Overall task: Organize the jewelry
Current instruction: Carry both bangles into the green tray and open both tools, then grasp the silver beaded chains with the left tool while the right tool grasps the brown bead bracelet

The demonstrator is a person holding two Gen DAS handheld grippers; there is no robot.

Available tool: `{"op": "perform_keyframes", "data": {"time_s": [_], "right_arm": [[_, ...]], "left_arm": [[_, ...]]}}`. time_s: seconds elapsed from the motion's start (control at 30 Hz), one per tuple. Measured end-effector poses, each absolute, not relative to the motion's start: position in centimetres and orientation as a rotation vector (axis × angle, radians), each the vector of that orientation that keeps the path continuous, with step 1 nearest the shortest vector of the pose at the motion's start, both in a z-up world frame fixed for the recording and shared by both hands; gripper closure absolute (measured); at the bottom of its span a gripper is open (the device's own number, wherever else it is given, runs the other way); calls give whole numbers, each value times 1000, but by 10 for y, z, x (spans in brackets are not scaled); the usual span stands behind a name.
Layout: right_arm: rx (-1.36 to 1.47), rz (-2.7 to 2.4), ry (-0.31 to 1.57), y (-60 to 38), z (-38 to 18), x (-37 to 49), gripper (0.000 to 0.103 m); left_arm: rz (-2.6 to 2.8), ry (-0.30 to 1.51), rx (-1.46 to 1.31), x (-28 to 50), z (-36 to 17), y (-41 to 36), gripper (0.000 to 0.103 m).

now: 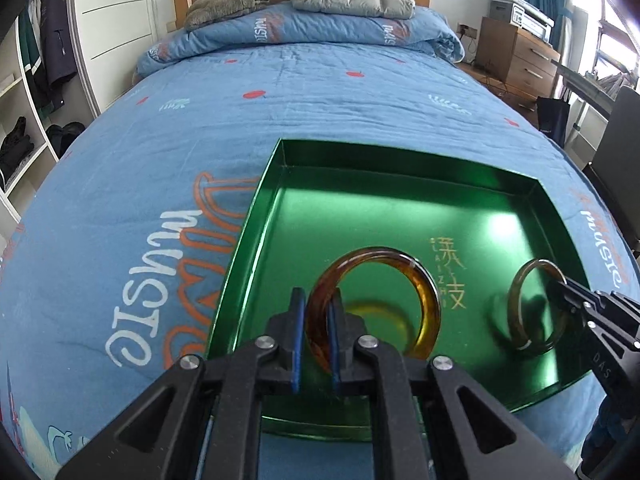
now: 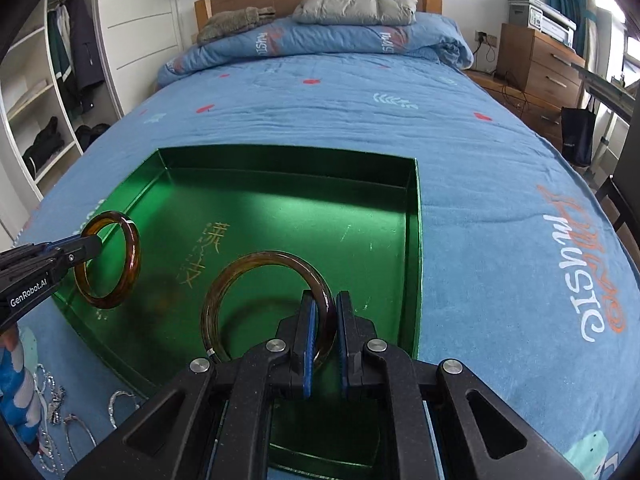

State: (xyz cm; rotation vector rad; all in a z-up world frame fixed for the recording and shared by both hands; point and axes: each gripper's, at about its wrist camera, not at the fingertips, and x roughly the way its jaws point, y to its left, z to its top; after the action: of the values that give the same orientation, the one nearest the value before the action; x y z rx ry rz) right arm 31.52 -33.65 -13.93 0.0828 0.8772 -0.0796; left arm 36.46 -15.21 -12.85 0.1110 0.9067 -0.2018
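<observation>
A shallow green tray (image 1: 400, 168) lies on the blue bed cover; it also shows in the right wrist view (image 2: 288, 160). My left gripper (image 1: 318, 320) is shut on a thick amber bangle (image 1: 428, 292) and holds it upright over the tray's left part; the same bangle (image 2: 132, 256) and gripper (image 2: 86, 246) show at the left of the right wrist view. My right gripper (image 2: 324, 320) is shut on a thin brownish bangle (image 2: 240, 272), upright over the tray's right part. That bangle (image 1: 520, 280) and gripper (image 1: 560, 292) show at the right of the left wrist view.
Several silver bracelets and chains (image 2: 80, 424) lie on the bed cover left of the tray's near corner. A folded duvet (image 1: 312, 28) and a grey jacket (image 1: 352, 0) lie at the head of the bed. A wooden dresser (image 2: 536, 60) stands to the right.
</observation>
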Motion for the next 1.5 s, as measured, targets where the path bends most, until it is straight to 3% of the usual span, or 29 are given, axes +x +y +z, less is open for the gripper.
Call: {"op": "perform_keyframes", "data": {"time_s": [0.23, 0.33, 0.43, 0.53, 0.7, 1.07, 1.17, 1.3, 1.5], "right_arm": [[31, -86, 909, -337, -148, 321, 93], [25, -92, 921, -338, -146, 323, 86], [20, -98, 902, -337, -134, 315, 70], [45, -92, 843, -338, -108, 293, 66], [55, -62, 728, -332, -57, 234, 66], [111, 20, 552, -297, 11, 89, 66], [120, 27, 536, -288, 19, 65, 65], [135, 35, 530, -278, 17, 39, 60], [150, 41, 568, -270, -6, 12, 58]], "left_arm": [[-187, 931, 93, 369, -142, -141, 91], [-206, 948, 68, 371, -139, -138, 91], [-222, 948, 48, 370, -130, -133, 91], [-231, 913, 48, 357, -109, -127, 90], [-233, 779, 65, 306, -56, -103, 90], [-148, 695, 87, 187, 21, 3, 90], [-140, 699, 66, 158, 27, 27, 88], [-160, 731, 29, 126, 15, 43, 77], [-211, 778, 10, 91, -22, 36, 74]]}}
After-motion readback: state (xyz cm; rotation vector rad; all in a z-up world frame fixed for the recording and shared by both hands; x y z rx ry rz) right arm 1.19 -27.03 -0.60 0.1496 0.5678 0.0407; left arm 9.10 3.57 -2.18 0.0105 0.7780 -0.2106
